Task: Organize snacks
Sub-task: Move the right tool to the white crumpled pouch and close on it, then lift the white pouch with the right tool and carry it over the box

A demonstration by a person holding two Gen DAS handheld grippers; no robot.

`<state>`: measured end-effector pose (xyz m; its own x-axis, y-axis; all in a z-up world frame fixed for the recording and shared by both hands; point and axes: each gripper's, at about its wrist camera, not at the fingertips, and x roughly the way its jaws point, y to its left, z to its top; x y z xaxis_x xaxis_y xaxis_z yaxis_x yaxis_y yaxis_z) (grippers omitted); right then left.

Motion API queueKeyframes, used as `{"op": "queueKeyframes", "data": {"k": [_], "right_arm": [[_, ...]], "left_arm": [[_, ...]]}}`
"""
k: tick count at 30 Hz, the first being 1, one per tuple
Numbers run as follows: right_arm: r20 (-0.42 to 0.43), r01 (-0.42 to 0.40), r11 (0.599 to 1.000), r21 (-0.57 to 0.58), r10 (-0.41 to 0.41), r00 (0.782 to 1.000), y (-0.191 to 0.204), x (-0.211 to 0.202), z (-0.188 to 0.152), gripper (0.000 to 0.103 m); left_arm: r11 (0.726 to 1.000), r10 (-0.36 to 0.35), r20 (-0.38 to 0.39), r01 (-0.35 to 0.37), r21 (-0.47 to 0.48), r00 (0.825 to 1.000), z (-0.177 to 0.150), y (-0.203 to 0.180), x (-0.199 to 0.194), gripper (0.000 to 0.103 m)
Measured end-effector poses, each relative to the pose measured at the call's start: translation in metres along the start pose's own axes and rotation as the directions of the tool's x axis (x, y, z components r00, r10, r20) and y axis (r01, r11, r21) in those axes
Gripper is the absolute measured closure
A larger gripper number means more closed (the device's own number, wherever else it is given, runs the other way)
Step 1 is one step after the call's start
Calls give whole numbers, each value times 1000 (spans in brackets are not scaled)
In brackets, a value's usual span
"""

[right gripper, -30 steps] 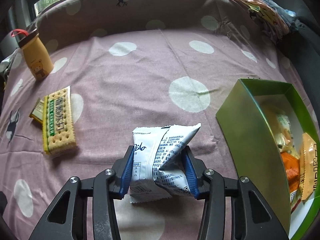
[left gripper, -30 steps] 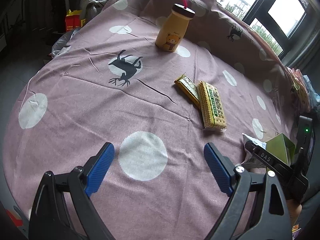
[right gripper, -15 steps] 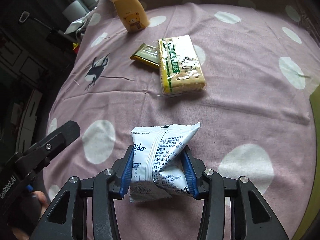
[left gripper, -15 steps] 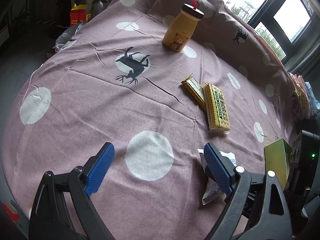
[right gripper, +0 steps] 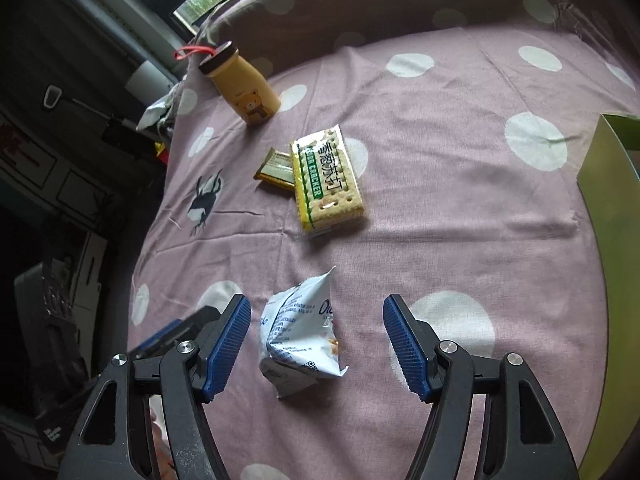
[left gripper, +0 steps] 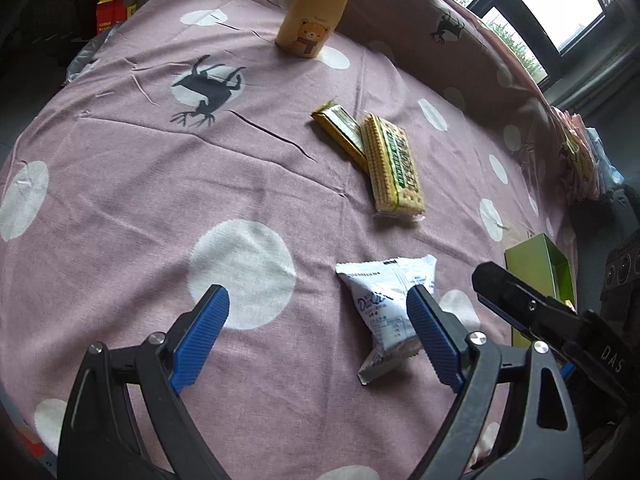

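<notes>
Both grippers stand with their blue pads spread wide and nothing between them under grip. Seen from the right wrist camera, the right gripper [right gripper: 316, 344] fills the bottom of the frame, and the white snack packet [right gripper: 298, 344] lies on the cloth in the gap between its fingers, closer to the left pad but touching neither, as far as the view shows. A tip of the left gripper pokes in at the lower left, just behind that pad.

From the left wrist camera, the left gripper [left gripper: 316, 336] sits at the bottom of the frame, and the same white snack packet [left gripper: 390, 312] lies in the lower centre-right, partly hidden behind the right-hand blue pad. One finger of the right gripper [left gripper: 528, 312] reaches in from the lower right, beside the packet.

Near the frame's centre, the cracker pack [left gripper: 394, 166] rests flat on the pink polka-dot tablecloth [left gripper: 120, 200], with a gold-wrapped bar [left gripper: 340, 130] tucked against its left edge. A yellow bear bottle [left gripper: 312, 20] with a dark cap stands upright at top centre, well apart from the snacks. At the right edge sits the green box [left gripper: 536, 264], open at the top; its contents cannot be made out.
</notes>
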<state>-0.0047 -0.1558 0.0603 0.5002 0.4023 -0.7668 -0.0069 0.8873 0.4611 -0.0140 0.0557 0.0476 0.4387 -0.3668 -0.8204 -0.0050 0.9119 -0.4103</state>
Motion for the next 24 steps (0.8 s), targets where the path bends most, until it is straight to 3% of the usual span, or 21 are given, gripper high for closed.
{"op": "queueKeyframes", "data": {"k": [5, 10, 15, 18, 21, 24], "right_arm": [[-23, -72, 997, 24, 73, 997, 0, 5, -1, 34], [-59, -66, 997, 28, 67, 996, 1, 14, -3, 51], [-90, -76, 996, 41, 79, 993, 0, 21, -5, 52], [-107, -73, 997, 33, 76, 991, 2, 28, -5, 52], [-126, -26, 999, 24, 29, 992, 3, 40, -5, 52], [-154, -31, 999, 16, 33, 987, 5, 50, -6, 52]], "left_arm": [[997, -50, -73, 54, 57, 996, -7, -15, 10, 23], [988, -123, -141, 134, 71, 982, -12, -25, 20, 33], [985, -144, -182, 159, 73, 973, -16, -32, 30, 53], [981, -163, -200, 180, 67, 966, -17, -34, 36, 57], [981, -158, -195, 177, 84, 968, -18, -37, 38, 63], [978, -161, -185, 182, 105, 970, -19, -40, 39, 65]]}}
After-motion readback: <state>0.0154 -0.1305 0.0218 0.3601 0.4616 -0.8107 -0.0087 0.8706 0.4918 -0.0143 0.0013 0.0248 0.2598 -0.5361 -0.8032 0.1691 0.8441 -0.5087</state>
